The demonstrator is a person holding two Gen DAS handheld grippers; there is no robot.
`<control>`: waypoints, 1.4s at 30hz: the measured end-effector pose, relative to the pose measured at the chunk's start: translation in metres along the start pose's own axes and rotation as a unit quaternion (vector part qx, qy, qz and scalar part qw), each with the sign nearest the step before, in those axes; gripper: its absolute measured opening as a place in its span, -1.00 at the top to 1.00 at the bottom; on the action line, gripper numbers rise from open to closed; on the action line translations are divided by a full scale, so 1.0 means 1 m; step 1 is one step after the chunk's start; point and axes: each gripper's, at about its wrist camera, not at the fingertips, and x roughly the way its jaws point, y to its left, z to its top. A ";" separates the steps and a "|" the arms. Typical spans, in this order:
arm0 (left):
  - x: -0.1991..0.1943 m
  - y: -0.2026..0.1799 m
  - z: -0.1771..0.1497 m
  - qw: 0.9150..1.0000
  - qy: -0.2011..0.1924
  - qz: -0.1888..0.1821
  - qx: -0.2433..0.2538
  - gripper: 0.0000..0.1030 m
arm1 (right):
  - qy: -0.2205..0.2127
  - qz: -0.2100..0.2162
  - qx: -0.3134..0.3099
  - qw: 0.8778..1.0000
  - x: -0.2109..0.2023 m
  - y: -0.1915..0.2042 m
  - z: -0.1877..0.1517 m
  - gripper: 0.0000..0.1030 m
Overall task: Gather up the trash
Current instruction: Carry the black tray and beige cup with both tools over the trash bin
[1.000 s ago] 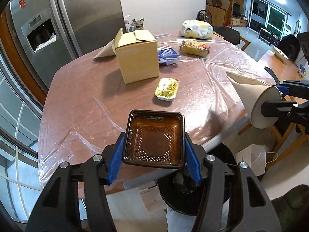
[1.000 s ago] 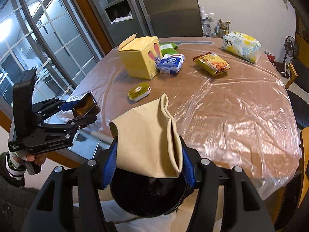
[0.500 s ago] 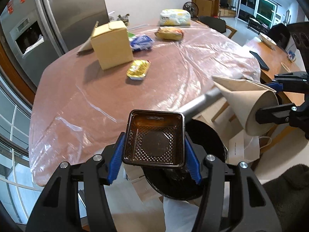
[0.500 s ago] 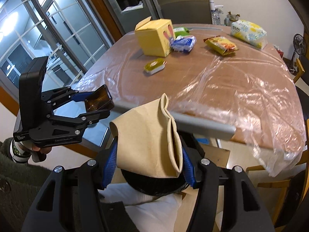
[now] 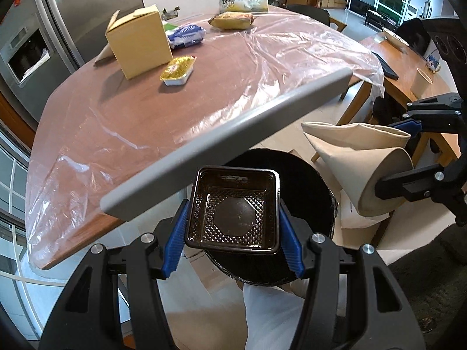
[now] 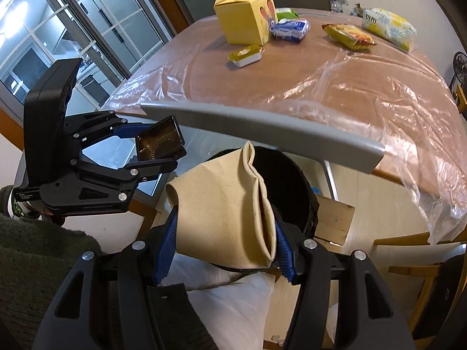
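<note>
Brown tray [image 5: 232, 208] clamped in left tool [image 5: 232, 227]; only right-wrist view shows crushed paper cup [image 6: 224, 218] clamped in right tool [image 6: 224, 250], bin [image 6: 289, 180] at 12 o'clock.

Tray [image 5: 233, 210] & crushed cup [image 6: 224, 204] over bin [image 5: 306, 180], below table [image 5: 146, 110] edge

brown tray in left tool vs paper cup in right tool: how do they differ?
The brown plastic tray is dark, glossy, square and rigid, keeping its shape; the paper cup is matte tan, conical, squashed with its rim folded flat. The tray's hollow faces the left wrist camera; the cup lies sideways across the right tool. Shared: both look empty, and each is clamped between blue pads over the black bin, the tray in the left tool.
</note>
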 end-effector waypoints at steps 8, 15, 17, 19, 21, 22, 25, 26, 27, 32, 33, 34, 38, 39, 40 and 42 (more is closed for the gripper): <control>0.020 -0.003 -0.011 1.000 0.022 -0.001 0.006 -0.12 | 0.027 -0.013 0.000 1.000 0.023 -0.003 -0.008 -0.09; 0.039 -0.007 -0.023 0.999 0.044 0.001 0.010 -0.12 | 0.052 -0.024 -0.002 0.998 0.046 -0.006 -0.012 -0.09; 0.042 -0.007 -0.025 0.999 0.048 0.000 0.009 -0.12 | 0.058 -0.026 -0.003 0.998 0.052 -0.007 -0.013 -0.10; 0.046 -0.007 -0.026 0.999 0.052 0.000 0.010 -0.12 | 0.061 -0.028 -0.004 0.998 0.057 -0.009 -0.013 -0.10; 0.050 -0.008 -0.028 0.998 0.055 0.000 0.011 -0.12 | 0.064 -0.033 -0.005 0.997 0.062 -0.009 -0.012 -0.10; 0.052 -0.008 -0.028 0.998 0.057 0.001 0.011 -0.12 | 0.065 -0.034 -0.005 0.997 0.063 -0.009 -0.011 -0.10; 0.058 -0.008 -0.030 0.998 0.062 0.001 0.010 -0.12 | 0.067 -0.039 -0.006 0.997 0.070 -0.010 -0.012 -0.10; 0.059 -0.008 -0.030 0.998 0.063 0.001 0.010 -0.12 | 0.068 -0.041 -0.006 0.997 0.072 -0.010 -0.011 -0.10; 0.061 -0.008 -0.031 0.998 0.064 0.000 0.009 -0.12 | 0.069 -0.043 -0.006 0.997 0.075 -0.010 -0.010 -0.10; 0.067 -0.006 -0.031 0.998 0.067 0.000 0.011 -0.12 | 0.076 -0.050 -0.014 0.996 0.087 -0.008 -0.010 -0.10; 0.068 -0.006 -0.031 0.998 0.069 0.001 0.011 -0.12 | 0.076 -0.051 -0.015 0.996 0.088 -0.008 -0.012 -0.10; 0.069 -0.005 -0.032 0.997 0.071 0.002 0.010 -0.12 | 0.077 -0.053 -0.015 0.996 0.089 -0.008 -0.012 -0.10; 0.074 -0.004 -0.033 0.997 0.078 0.003 0.009 -0.12 | 0.079 -0.060 -0.015 0.995 0.096 -0.010 -0.012 -0.10; 0.075 -0.004 -0.033 0.997 0.079 0.003 0.009 -0.12 | 0.080 -0.061 -0.014 0.995 0.098 -0.009 -0.010 -0.10; 0.076 -0.003 -0.033 0.997 0.081 0.003 0.009 -0.12 | 0.082 -0.064 -0.015 0.995 0.100 -0.009 -0.010 -0.10; 0.078 -0.003 -0.034 0.996 0.083 0.003 0.009 -0.12 | 0.084 -0.068 -0.017 0.994 0.103 -0.008 -0.011 -0.10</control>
